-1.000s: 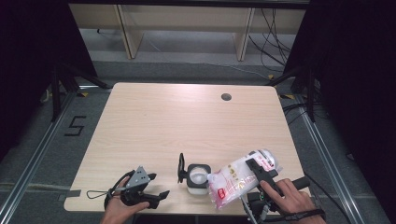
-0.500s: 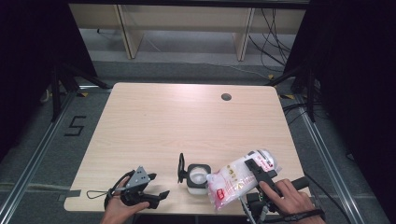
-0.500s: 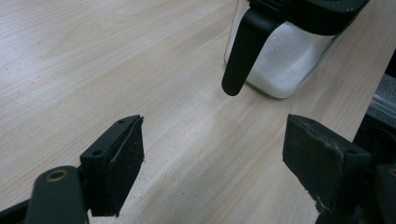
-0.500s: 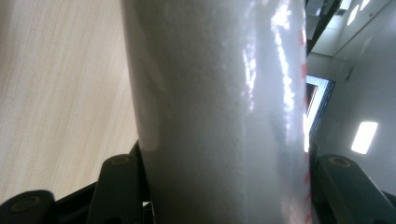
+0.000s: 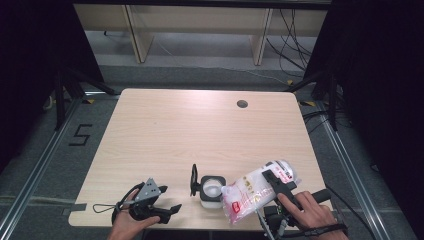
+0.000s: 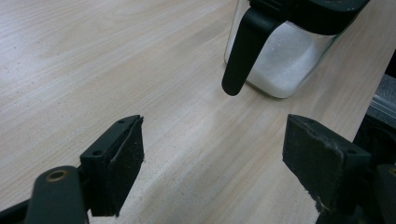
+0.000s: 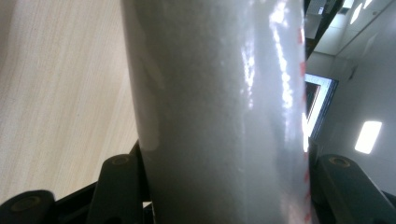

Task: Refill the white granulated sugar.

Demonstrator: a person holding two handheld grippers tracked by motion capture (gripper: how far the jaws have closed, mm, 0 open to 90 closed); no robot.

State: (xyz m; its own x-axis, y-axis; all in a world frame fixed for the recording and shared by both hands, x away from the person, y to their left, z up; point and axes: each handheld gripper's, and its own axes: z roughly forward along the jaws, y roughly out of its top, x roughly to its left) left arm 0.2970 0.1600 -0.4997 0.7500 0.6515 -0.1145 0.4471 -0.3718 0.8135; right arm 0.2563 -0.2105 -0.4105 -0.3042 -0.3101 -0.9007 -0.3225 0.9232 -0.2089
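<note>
Bag (image 5: pixel 252 192) of white granules sits at near right table edge, tilted, mouth over open jar (image 5: pixel 211 189); right gripper (image 5: pixel 274 181) clamped on its midsection. Risk: soft glossy plastic slips or slumps, grains spill past square clear jar w/ black flip lid. Left gripper (image 5: pixel 167 210) near left, jaws wide, empty. Table (image 5: pixel 165 130) pale woodgrain, smooth

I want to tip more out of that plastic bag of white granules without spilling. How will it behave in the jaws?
The bag probably sags and shifts: its film bulges round between the right gripper jaws. The glossy film looks slippery. Its contents likely rush toward the low end over the container.
</note>
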